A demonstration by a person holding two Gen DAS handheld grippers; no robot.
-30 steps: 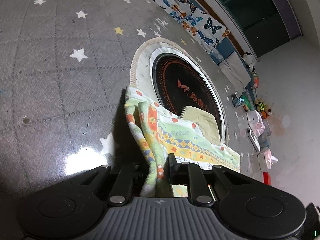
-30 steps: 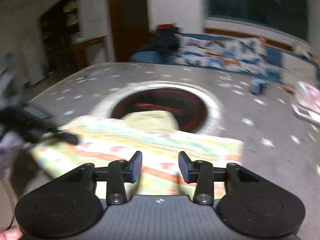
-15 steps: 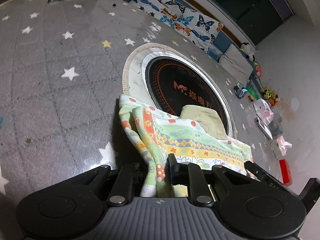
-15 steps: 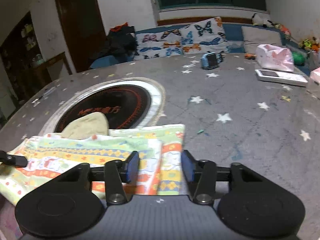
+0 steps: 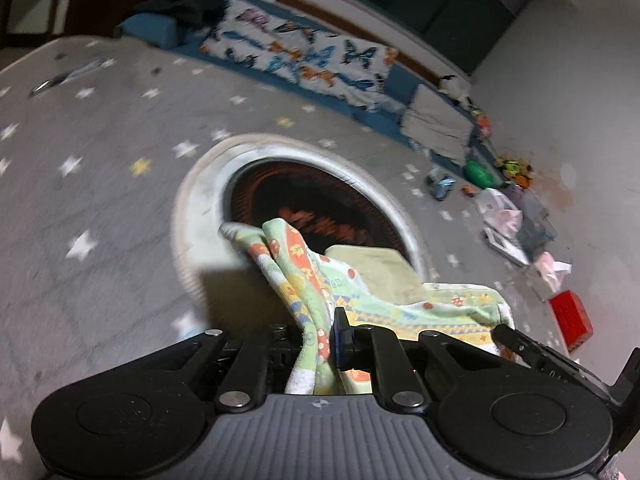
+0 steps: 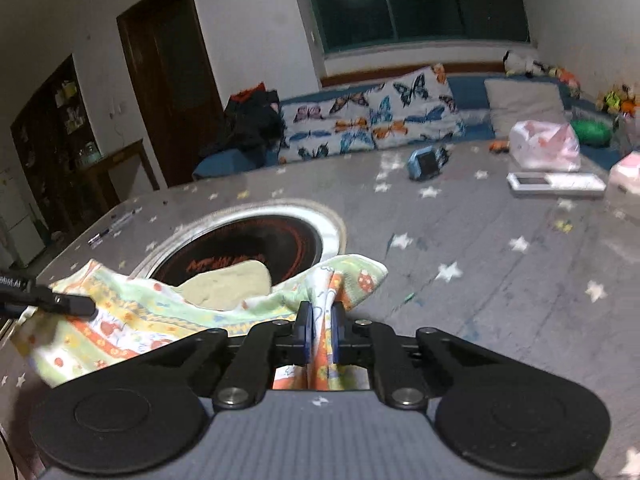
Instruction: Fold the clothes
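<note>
A patterned cloth (image 5: 360,300), pale green with orange, yellow and white bands, lies on the grey star-print table over the near rim of a round black cooktop (image 5: 312,204). A plain beige cloth (image 5: 376,268) lies at its far edge. My left gripper (image 5: 320,340) is shut on the patterned cloth's left edge, which stands up in a fold. My right gripper (image 6: 320,326) is shut on the cloth's right corner (image 6: 344,280), lifted off the table. The beige cloth (image 6: 228,280) shows behind it. The left gripper's finger (image 6: 68,302) enters that view at the left.
The cooktop (image 6: 256,248) has a white ring. The table's right side holds a blue toy (image 6: 426,162), a white tablet (image 6: 556,182), a pink plastic bag (image 6: 544,146) and a red box (image 5: 570,318). Pens (image 6: 112,228) lie at the far left. A butterfly-print sofa (image 6: 372,120) stands beyond.
My right gripper moved in over the cloth's right corner, shut on it and raised it. My left gripper stays shut on the left edge and has lifted and tilted.
</note>
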